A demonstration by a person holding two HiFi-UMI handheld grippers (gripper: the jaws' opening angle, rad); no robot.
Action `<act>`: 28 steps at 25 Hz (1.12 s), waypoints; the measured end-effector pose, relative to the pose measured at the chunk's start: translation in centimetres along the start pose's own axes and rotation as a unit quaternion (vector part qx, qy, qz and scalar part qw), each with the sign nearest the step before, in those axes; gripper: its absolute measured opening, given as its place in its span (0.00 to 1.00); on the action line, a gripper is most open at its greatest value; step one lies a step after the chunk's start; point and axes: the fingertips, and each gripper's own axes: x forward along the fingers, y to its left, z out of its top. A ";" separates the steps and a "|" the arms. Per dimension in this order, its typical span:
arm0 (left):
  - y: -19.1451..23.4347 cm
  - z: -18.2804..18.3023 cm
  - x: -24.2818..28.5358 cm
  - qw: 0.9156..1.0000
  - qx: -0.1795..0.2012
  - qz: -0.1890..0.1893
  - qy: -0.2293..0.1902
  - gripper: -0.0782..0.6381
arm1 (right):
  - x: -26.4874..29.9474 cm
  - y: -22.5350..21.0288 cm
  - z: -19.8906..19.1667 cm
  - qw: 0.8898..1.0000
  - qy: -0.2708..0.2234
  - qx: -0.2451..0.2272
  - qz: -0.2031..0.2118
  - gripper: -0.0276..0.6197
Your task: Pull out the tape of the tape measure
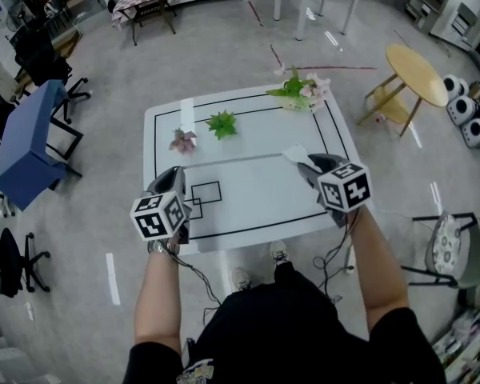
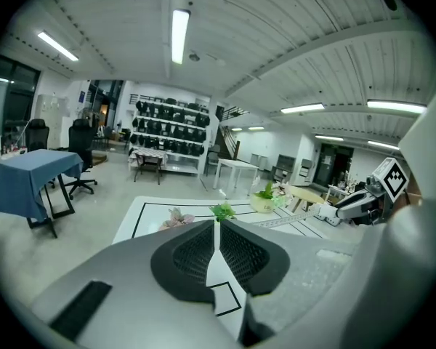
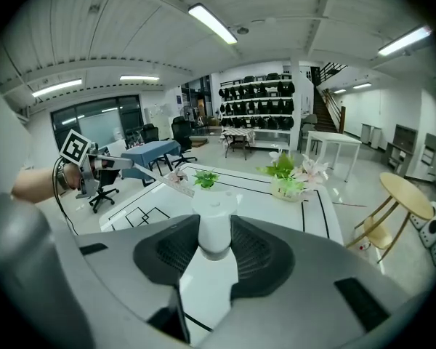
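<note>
You're mid-pull, I'd judge. At 9 o'clock on the table (image 1: pixel 256 202), your left gripper (image 1: pixel 174 176) is pinched together on the tape (image 1: pixel 236 162). At 3 o'clock, your right gripper (image 1: pixel 308 165) clamps the white tape measure (image 3: pixel 216 224). Next, spread them sideways, where open floor lies past both table edges. The plants (image 1: pixel 222 124) crowd 12 o'clock.

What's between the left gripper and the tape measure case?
The tape, stretched above the table from left gripper to case; clearest in the head view.

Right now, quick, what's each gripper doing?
Left gripper: closed, pinching the end of the tape.
Right gripper: closed on the white tape measure case.
</note>
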 end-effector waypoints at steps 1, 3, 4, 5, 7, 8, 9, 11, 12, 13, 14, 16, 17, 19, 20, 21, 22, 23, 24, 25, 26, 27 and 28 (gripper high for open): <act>0.3 0.0 -0.1 1.000 -0.005 0.002 0.000 0.14 | -0.1 -0.2 -0.1 1.000 0.000 0.004 -0.002 0.25; 0.6 0.0 -0.1 1.000 -0.006 0.000 0.002 0.14 | -0.2 -0.5 -0.2 1.000 0.000 0.014 0.001 0.25; 0.6 -0.1 0.0 1.000 -0.003 -0.001 0.003 0.14 | -0.1 -0.6 -0.2 1.000 0.000 0.015 0.001 0.25; 0.6 -0.1 0.1 1.000 -0.001 0.000 0.004 0.14 | 0.1 -0.6 -0.2 1.000 0.001 0.013 -0.001 0.25; 0.8 -0.1 0.4 1.000 -0.002 0.001 0.004 0.14 | 0.4 -0.7 -0.2 1.000 0.003 0.011 -0.004 0.25; 0.9 -0.2 0.4 1.000 -0.004 0.001 0.004 0.14 | 0.4 -0.7 -0.2 1.000 0.003 0.011 -0.004 0.25; 1.0 -0.2 0.5 1.000 -0.007 0.000 0.004 0.14 | 0.5 -0.7 -0.2 1.000 0.003 0.011 -0.003 0.25; 1.1 -0.2 0.5 1.000 -0.009 0.000 0.005 0.14 | 0.6 -0.7 -0.2 1.000 0.005 0.009 -0.002 0.25; 1.2 -0.2 0.6 1.000 -0.009 0.001 0.005 0.14 | 0.6 -0.7 -0.1 1.000 0.006 0.009 -0.002 0.25; 1.2 -0.2 0.7 1.000 -0.010 0.000 0.006 0.14 | 0.7 -0.8 -0.1 1.000 0.006 0.009 -0.003 0.25; 1.2 -0.2 0.7 1.000 -0.010 0.000 0.006 0.14 | 0.7 -0.8 0.0 1.000 0.006 0.009 -0.003 0.25; 1.3 -0.2 0.9 1.000 -0.010 -0.002 0.007 0.14 | 0.9 -0.8 0.0 1.000 0.007 0.010 -0.004 0.25; 1.4 -0.2 1.0 1.000 -0.011 -0.002 0.008 0.14 | 0.9 -0.9 0.0 1.000 0.008 0.010 -0.004 0.25; 1.4 -0.3 1.1 1.000 -0.011 -0.002 0.009 0.14 | 1.1 -0.9 0.0 1.000 0.009 0.010 -0.004 0.25; 1.5 -0.3 1.2 1.000 -0.012 -0.001 0.009 0.14 | 1.2 -1.0 0.1 1.000 0.009 0.010 -0.004 0.25; 1.6 -0.4 1.2 1.000 -0.012 0.000 0.010 0.14 | 1.3 -1.0 0.1 1.000 0.009 0.010 -0.004 0.25; 1.7 -0.5 1.3 1.000 -0.012 0.000 0.011 0.14 | 1.5 -1.0 0.1 1.000 0.009 0.009 -0.004 0.25; 1.7 -0.6 1.4 1.000 -0.012 0.001 0.013 0.14 | 1.6 -1.0 0.1 1.000 0.010 0.009 -0.003 0.25; 1.8 -0.7 1.5 1.000 -0.011 0.002 0.014 0.14 | 1.8 -1.0 0.0 1.000 0.011 0.009 -0.003 0.25; 1.9 -0.8 1.6 1.000 -0.011 0.002 0.015 0.14 | 2.0 -1.1 0.0 1.000 0.012 0.009 -0.003 0.25; 1.9 -0.8 1.7 1.000 -0.011 0.003 0.016 0.14 | 2.1 -1.2 0.0 1.000 0.013 0.009 -0.003 0.25; 2.0 -0.8 1.9 1.000 -0.012 0.003 0.017 0.14 | 2.2 -1.3 0.0 1.000 0.013 0.010 -0.003 0.25; 2.0 -0.8 2.0 1.000 -0.012 0.004 0.018 0.14 | 2.4 -1.3 0.1 1.000 0.014 0.011 -0.002 0.25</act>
